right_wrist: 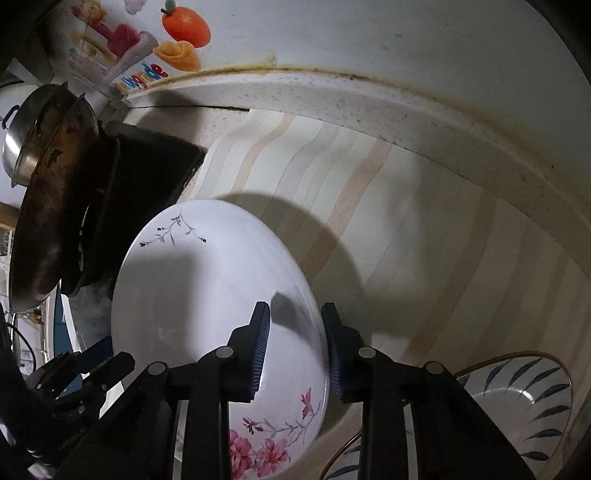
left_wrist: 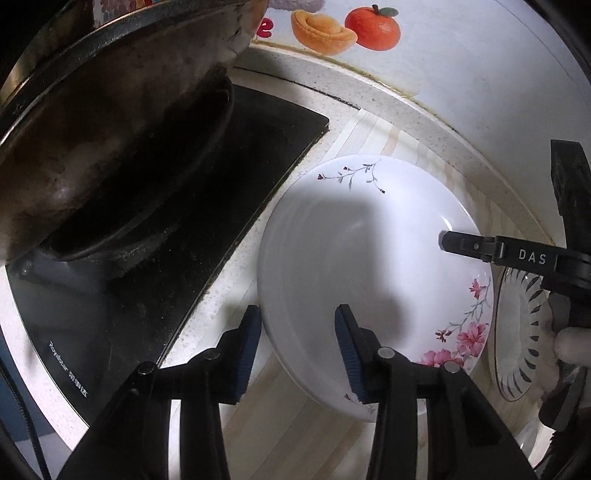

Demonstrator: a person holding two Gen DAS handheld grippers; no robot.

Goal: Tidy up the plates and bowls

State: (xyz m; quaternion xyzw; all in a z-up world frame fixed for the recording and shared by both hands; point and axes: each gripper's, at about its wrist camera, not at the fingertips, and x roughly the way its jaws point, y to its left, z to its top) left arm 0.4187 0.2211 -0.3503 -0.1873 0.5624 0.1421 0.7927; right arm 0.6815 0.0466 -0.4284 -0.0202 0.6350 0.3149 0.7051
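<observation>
Both tongs straddle the rim of one white floral plate (left_wrist: 354,266) that lies on the striped counter (left_wrist: 369,136). Left tongs (left_wrist: 299,314) are spread at the plate's 8 o'clock edge in the left wrist view: one blue-padded finger sits outside the rim toward the stove, the other over the plate's inner surface, and the pads look released rather than pressed on the porcelain. Right tongs (right_wrist: 295,314) sit at the plate's (right_wrist: 207,295) 4 o'clock edge in the right wrist view, one finger above the white inside, the other outside over the counter (right_wrist: 424,240); a gap shows between the pads and the rim, so they too read as released. From the left wrist camera, a black finger of the right tongs (left_wrist: 465,245), marked DAS, reaches over the plate from 3 o'clock. Pink blossoms decorate the plate's near rim and a thin grey twig its far rim. Just beside the plate, at 4 o'clock, is a glass bowl (left_wrist: 517,332) with dark leaf strokes and a gold rim; the right wrist view shows it (right_wrist: 524,402) at 5 o'clock behind the right finger. At 10 o'clock a blackened wok (left_wrist: 110,147) stands on a black glass stove (left_wrist: 258,155). Fruit stickers (left_wrist: 373,27) mark the wall at 12 o'clock.
</observation>
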